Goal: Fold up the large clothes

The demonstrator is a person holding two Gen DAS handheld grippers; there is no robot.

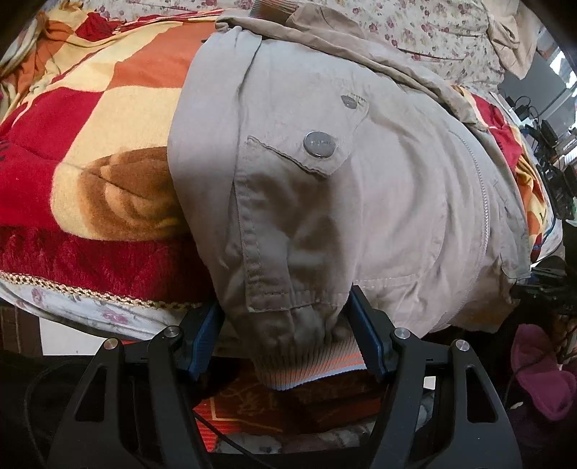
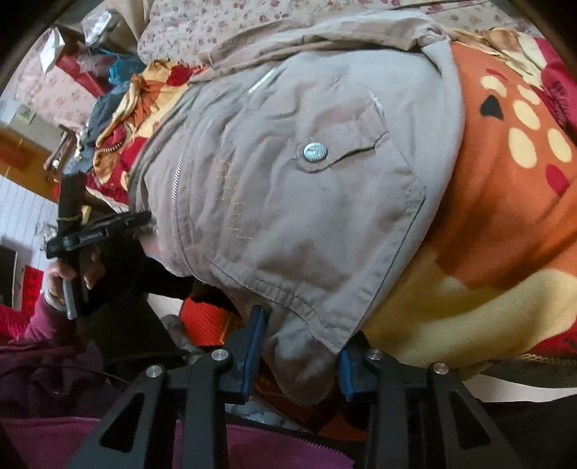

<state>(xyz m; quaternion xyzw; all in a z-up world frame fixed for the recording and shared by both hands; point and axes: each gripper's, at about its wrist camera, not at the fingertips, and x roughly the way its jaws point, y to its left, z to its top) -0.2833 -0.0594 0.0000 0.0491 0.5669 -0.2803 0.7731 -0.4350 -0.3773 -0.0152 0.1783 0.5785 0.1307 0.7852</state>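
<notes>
Beige jacket (image 1: 360, 202) lies front-up on the red/orange/yellow blanket (image 1: 90, 151) covering the bed. Long axis runs away from both cams: ribbed hem nearest, collar end far, up by the floral sheet (image 1: 414, 25). Zipper (image 1: 485, 202) runs along that same axis, w/ a snap-buttoned pocket flap (image 1: 306, 151) on each front panel. Hem end hangs just over the near bed edge.

Left gripper (image 1: 288, 339): blue fingers (image 1: 368, 335) sit either side of the striped ribbed hem corner, fabric bunched between them and touching both pads; clamped on the jacket, as far as the close fisheye view lets me judge.

Right gripper (image 2: 301, 351): fingers (image 2: 252, 346) flank the other hem corner, cloth filling the gap, pinched on it too.

From the right wrist cam, the left gripper (image 2: 90, 231) shows off to the side at the jacket's opposite hem corner, person's hand (image 2: 65, 277) wrapped round its handle, purple sleeve (image 2: 39, 321) below. Both grips are at the same near end, well apart across the jacket's width. Cluttered stuff beyond the bed is too blurred to ID.
</notes>
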